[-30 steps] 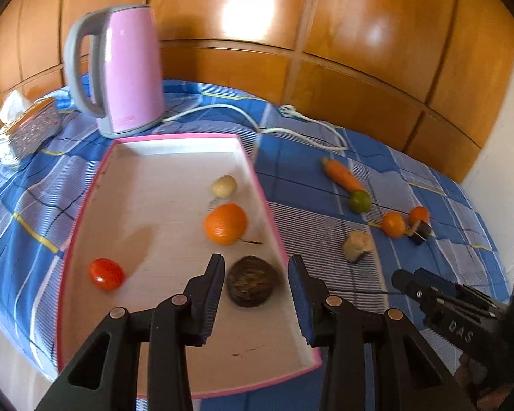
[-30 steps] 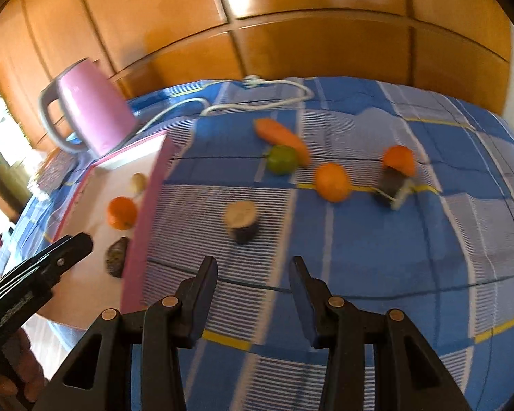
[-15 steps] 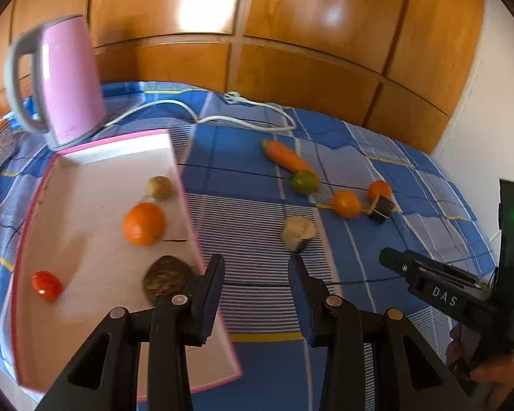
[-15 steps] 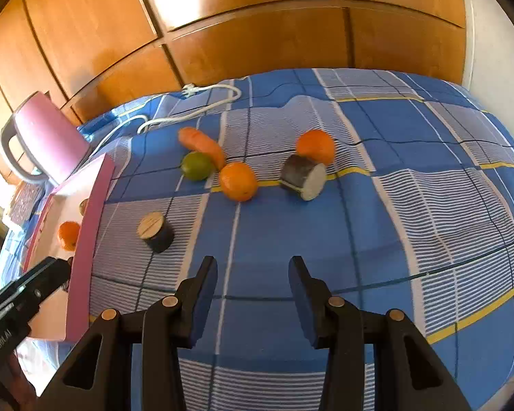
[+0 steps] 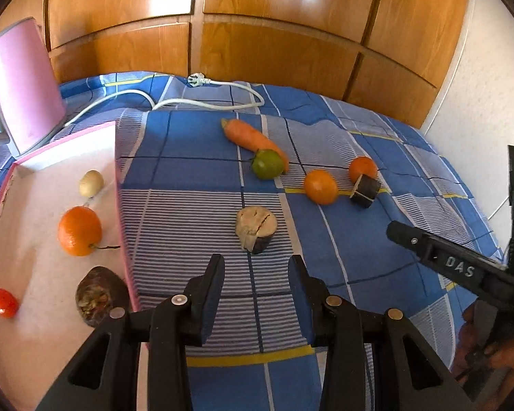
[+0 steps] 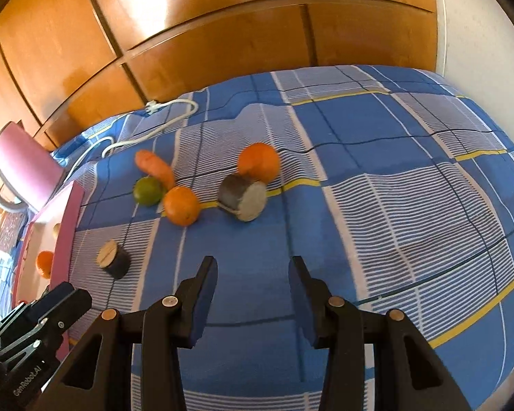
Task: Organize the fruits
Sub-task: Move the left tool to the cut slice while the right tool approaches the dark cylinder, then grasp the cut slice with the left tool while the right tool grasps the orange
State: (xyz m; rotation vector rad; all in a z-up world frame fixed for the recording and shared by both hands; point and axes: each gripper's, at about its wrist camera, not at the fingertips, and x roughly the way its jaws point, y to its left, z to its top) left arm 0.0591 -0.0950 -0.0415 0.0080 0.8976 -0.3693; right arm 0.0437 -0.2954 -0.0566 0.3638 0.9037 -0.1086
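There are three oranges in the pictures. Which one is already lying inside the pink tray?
The orange with a thin stem, on the white floor of the pink tray. The other two oranges lie on the blue cloth, flanking a dark cut piece.

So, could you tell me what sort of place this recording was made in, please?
Probably a room in a home, not a lab: a checked blue cloth covers the surface, wooden cupboard doors stand behind it, and a pink electric kettle with its white cord sits beside the fruit tray.
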